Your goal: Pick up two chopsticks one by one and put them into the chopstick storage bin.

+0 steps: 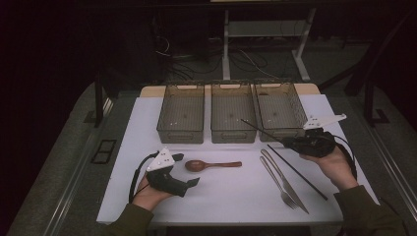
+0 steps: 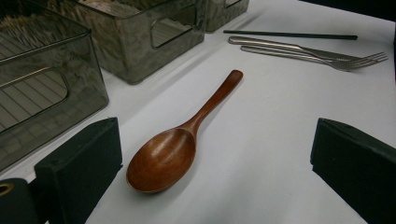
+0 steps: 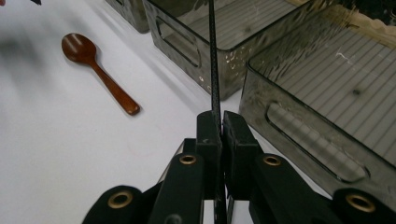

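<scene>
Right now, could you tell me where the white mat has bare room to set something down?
The white mat is bare between the wooden spoon and its near edge, and along its far-left strip beside the left bin. It is crowded on the right, where knife, fork and black chopstick lie.

Brown wooden spoon (image 2: 168, 149), black chopstick (image 3: 214, 60), smoky-grey ribbed bins (image 1: 181, 114)

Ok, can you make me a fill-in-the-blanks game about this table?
1. The right gripper is shut on a thin black ____.
2. The number of bins at the back of the table is ____.
3. The spoon between the open left gripper's jaws is made of ____.
4. The fork lies right beside a ____.

Missing words: chopstick; three; wood; knife
</scene>
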Demonstrator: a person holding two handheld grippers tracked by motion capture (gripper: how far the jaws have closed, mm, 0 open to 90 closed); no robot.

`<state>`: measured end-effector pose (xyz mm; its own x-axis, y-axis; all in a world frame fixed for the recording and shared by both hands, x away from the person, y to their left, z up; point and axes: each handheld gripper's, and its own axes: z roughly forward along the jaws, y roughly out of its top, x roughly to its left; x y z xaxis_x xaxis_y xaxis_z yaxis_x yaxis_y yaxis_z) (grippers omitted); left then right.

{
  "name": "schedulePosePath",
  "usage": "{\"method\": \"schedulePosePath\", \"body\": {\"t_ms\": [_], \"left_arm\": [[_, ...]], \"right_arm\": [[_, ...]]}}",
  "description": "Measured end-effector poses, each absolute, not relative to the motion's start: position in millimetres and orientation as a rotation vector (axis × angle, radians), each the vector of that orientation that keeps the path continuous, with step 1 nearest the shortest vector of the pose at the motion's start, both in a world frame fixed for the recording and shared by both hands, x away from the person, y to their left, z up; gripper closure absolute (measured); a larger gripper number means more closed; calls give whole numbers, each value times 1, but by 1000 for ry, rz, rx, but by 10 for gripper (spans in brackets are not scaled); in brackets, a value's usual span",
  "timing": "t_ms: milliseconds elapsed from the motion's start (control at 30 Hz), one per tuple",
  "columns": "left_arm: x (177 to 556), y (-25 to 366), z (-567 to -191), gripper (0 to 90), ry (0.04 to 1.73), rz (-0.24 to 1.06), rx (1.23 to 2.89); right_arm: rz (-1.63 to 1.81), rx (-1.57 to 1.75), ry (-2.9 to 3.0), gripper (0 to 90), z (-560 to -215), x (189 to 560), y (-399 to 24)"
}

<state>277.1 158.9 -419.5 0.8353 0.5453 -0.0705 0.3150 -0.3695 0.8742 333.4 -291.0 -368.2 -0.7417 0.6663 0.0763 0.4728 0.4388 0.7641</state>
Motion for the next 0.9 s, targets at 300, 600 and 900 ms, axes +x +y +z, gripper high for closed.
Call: {"method": "schedulePosePath", "body": {"t_ms": [300, 600, 900], "left_arm": [[277, 157, -420, 9, 635, 279, 1983], [279, 158, -420, 9, 637, 278, 1978], [279, 157, -421, 9, 632, 284, 1981]], "right_arm": [[1195, 972, 2463, 848, -365, 344, -275], [1188, 936, 2478, 848, -358, 361, -244], [1202, 923, 2488, 848, -348, 379, -217]]}}
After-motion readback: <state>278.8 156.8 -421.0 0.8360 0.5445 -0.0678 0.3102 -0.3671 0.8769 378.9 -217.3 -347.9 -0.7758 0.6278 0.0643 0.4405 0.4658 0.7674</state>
